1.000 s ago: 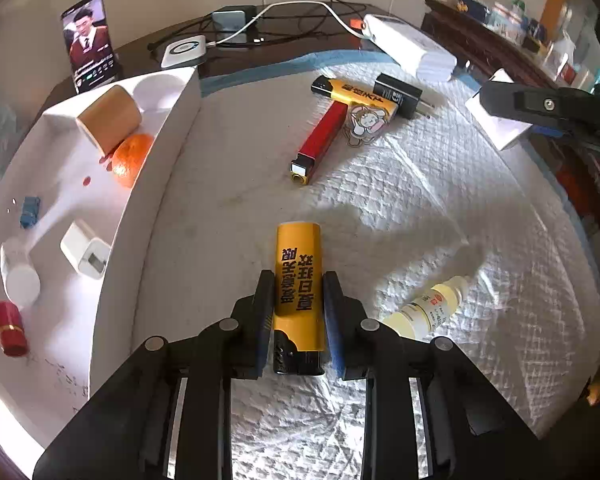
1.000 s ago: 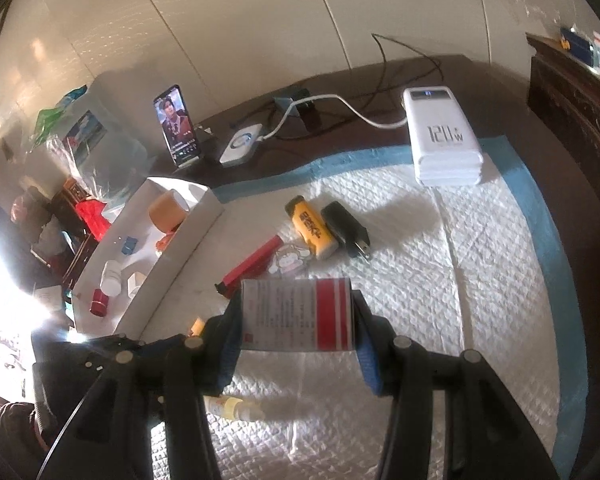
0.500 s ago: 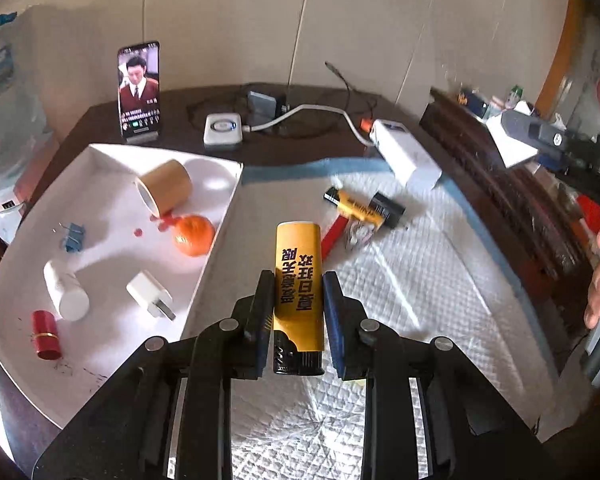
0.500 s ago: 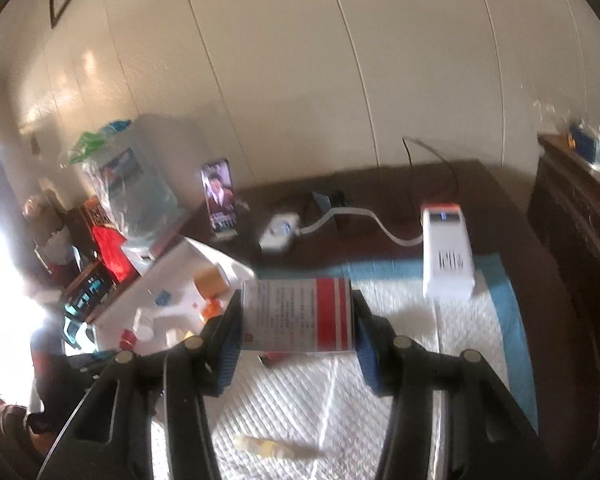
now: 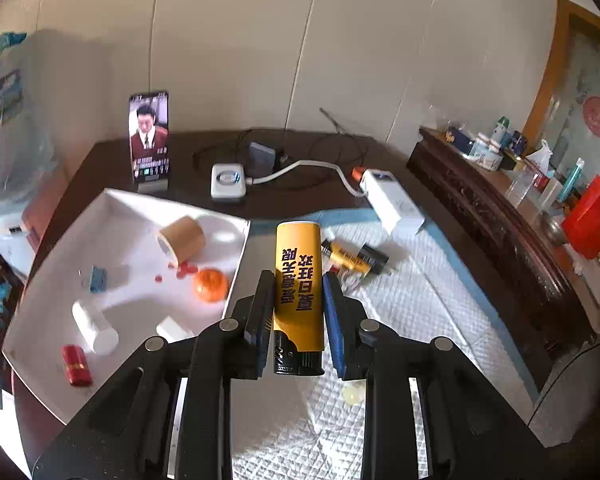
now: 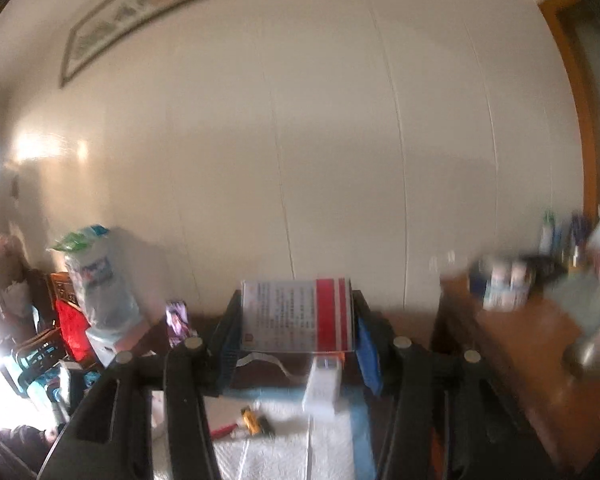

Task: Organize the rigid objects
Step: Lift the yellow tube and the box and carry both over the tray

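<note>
Both grippers have risen off the bench — the left gripper (image 5: 296,300) clamps the yellow plastic lighter (image 5: 298,280), the right gripper (image 6: 296,316) the red-and-white printed box (image 6: 298,314). Next comes the white tray (image 5: 52,256), likely.

A lived-in home room: pale panelled walls, a framed scroll (image 6: 136,12) hung high, a dark wooden table (image 5: 300,200) with a phone (image 5: 149,142) playing video, a carved sideboard (image 5: 500,220) crowded with bottles and boxes, and a bagged water jug (image 6: 100,276) in the corner.
</note>
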